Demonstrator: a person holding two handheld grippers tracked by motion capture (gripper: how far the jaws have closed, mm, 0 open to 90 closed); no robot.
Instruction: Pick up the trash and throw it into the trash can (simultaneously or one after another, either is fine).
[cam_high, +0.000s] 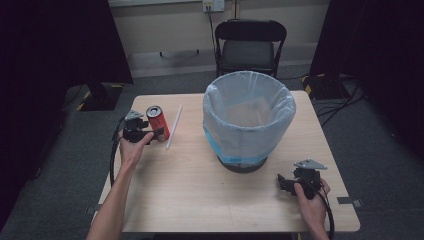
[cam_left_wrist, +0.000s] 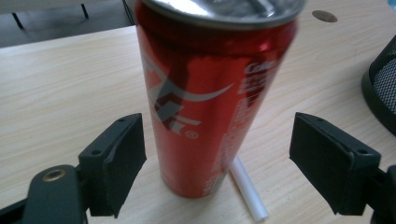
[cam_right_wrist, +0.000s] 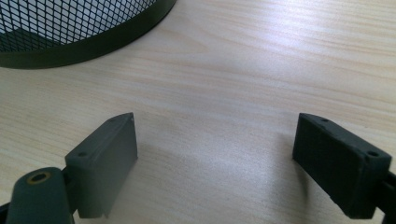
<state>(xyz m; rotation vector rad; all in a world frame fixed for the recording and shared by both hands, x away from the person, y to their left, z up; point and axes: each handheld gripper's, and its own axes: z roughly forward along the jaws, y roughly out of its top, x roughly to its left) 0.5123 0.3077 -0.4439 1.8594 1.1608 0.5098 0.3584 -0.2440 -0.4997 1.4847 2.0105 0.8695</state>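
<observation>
A red drink can stands upright near the table's left edge, and in the left gripper view the can sits between my two black jaws with a gap on each side. My left gripper is open around it, the pads not touching it. A white straw lies flat just right of the can, and one end of the straw pokes out behind the can's base. My right gripper rests open at the front right with bare tabletop between its jaws.
A black mesh bin lined with a clear bag stands mid-table, and its base is close ahead of the right gripper. The wooden table has free room along the front. A black folding chair stands behind the table.
</observation>
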